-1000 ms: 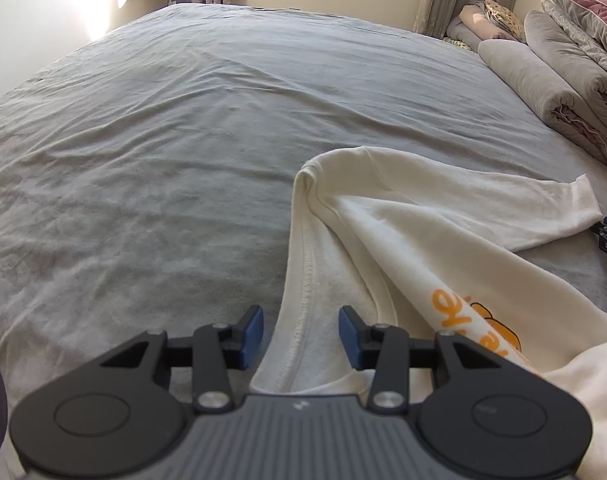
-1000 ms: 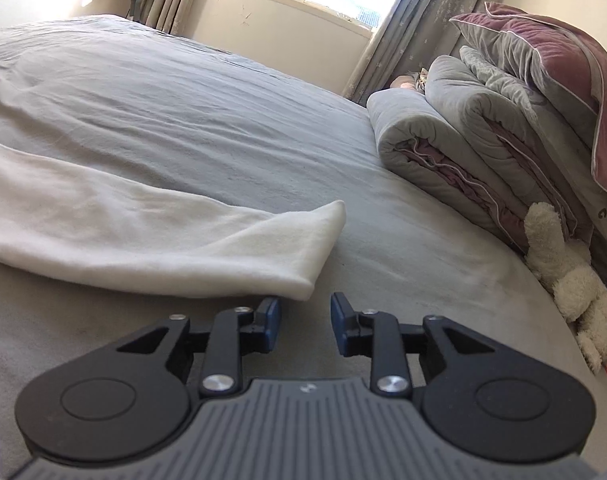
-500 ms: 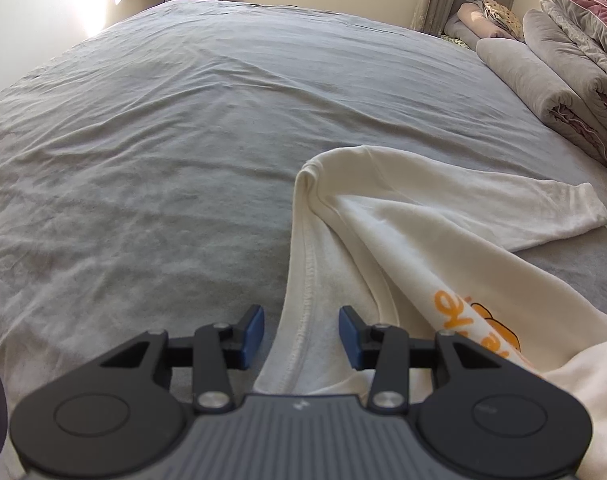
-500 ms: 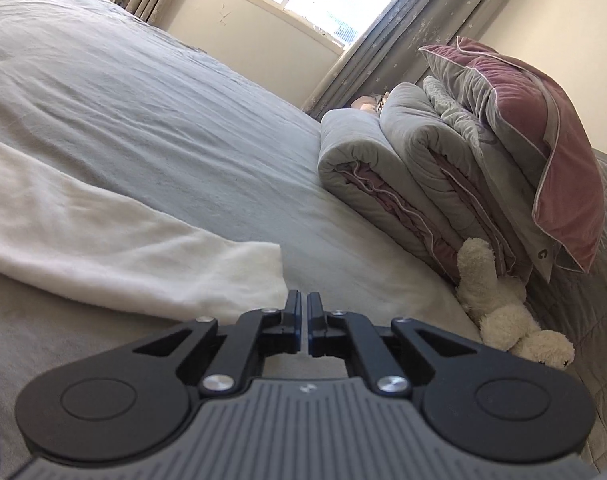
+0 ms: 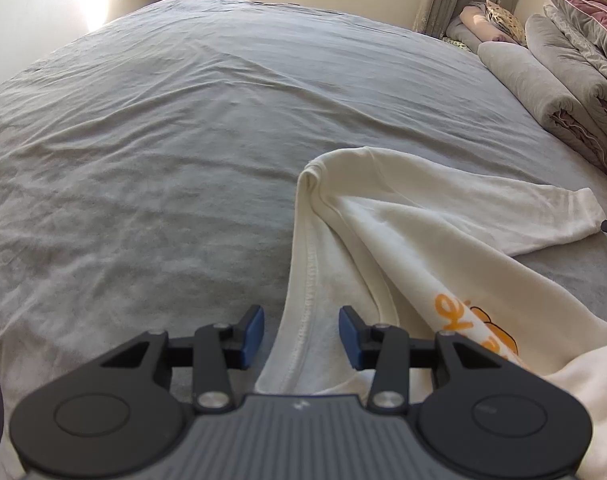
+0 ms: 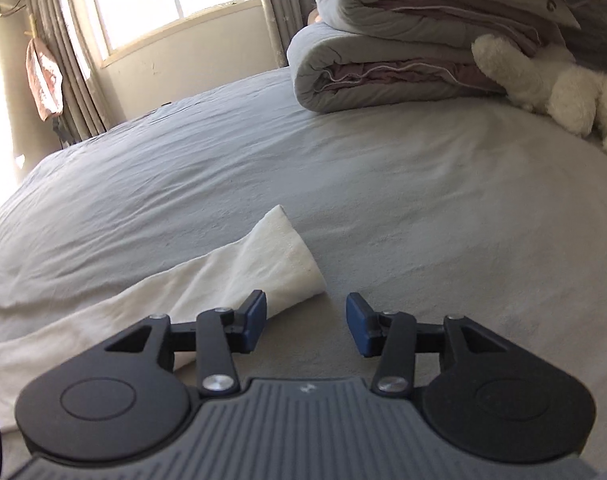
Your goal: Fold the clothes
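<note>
Just past my right gripper [image 6: 306, 322] on the bed [image 6: 383, 200], the cuff [image 6: 291, 256] of the cream shirt's sleeve [image 6: 163, 300] is sitting a bit to the left of the gap between my pads, not inside it. My left pad [image 6: 255, 316] is right beside the near edge of the cuff, and the jaws are opening with nothing but bedsheet between them. The sleeve runs long-ways from the near left up toward the far right, so the cuff is its far end, and I reckon I need to slide left and a touch forward to get it between the pads. Over on my other side, the left gripper [image 5: 301, 330] hovers half open above the shirt [image 5: 403, 240], straddling its stitched hem [image 5: 303, 288] without pinching it, as far as I can tell. From that view the shirt lies right of centre on the bed, body bunched toward me and the sleeve stretched away to the right, with the cuff just beside the bit of my right gripper peeking in at the edge. So my right hand is clearly the nearer one for the sleeve, and the left is nearer the hem.
</note>
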`<act>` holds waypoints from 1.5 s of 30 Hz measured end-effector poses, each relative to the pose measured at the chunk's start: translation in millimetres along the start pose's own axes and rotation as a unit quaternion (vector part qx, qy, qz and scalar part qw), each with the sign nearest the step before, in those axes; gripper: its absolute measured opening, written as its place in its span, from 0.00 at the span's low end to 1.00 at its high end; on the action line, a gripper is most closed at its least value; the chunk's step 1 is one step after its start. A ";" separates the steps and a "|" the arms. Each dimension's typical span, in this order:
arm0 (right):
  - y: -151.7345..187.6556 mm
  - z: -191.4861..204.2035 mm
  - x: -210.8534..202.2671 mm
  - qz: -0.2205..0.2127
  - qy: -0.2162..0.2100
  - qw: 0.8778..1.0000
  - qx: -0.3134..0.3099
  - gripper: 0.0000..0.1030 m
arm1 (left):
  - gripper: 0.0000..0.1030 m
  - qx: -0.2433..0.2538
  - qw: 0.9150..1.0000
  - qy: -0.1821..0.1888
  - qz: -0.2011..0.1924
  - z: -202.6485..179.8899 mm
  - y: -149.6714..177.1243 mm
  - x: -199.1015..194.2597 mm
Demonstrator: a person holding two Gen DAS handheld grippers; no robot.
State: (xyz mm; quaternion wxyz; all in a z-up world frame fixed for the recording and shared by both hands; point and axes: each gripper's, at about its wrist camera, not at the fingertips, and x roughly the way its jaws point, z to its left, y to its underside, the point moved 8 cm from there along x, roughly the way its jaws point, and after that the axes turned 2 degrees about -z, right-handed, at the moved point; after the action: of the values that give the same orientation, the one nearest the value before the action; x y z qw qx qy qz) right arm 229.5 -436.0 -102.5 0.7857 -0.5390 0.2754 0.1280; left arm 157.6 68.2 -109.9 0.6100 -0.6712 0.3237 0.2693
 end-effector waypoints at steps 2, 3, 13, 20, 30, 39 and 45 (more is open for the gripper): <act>-0.9 -1.1 6.0 -0.007 -0.004 0.999 0.031 0.47 | 0.41 0.000 1.000 0.000 -0.001 0.3 0.0 0.7; -1.8 -0.9 8.0 -0.013 -0.005 0.999 0.041 0.47 | 0.41 0.000 1.000 0.000 -0.002 0.5 -0.2 1.1; -4.8 7.3 2.3 -0.049 0.100 0.992 -0.055 0.06 | 0.41 0.004 1.000 0.002 -0.004 0.8 -1.8 3.1; -0.9 8.2 -20.2 -0.010 0.068 0.997 -0.026 0.31 | 0.41 -0.001 1.000 0.008 0.004 2.3 -2.7 2.9; 32.1 32.0 -112.1 0.042 0.019 0.999 0.016 0.43 | 0.41 -0.009 1.000 0.011 0.023 -0.6 5.6 -6.9; 56.6 37.5 -160.3 0.059 0.012 0.996 0.069 0.47 | 0.44 -0.013 0.999 -0.002 0.034 -15.8 8.5 -53.0; 72.9 33.0 -182.1 0.067 0.032 0.993 0.093 0.49 | 0.50 -0.027 0.999 -0.004 0.023 -24.1 24.9 -81.2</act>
State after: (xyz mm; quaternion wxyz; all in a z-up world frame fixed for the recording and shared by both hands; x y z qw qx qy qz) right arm 54.5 -360.2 -46.4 0.8128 -0.4480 0.3463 0.1368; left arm 85.4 51.6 -61.8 0.5872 -0.6785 0.3288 0.2945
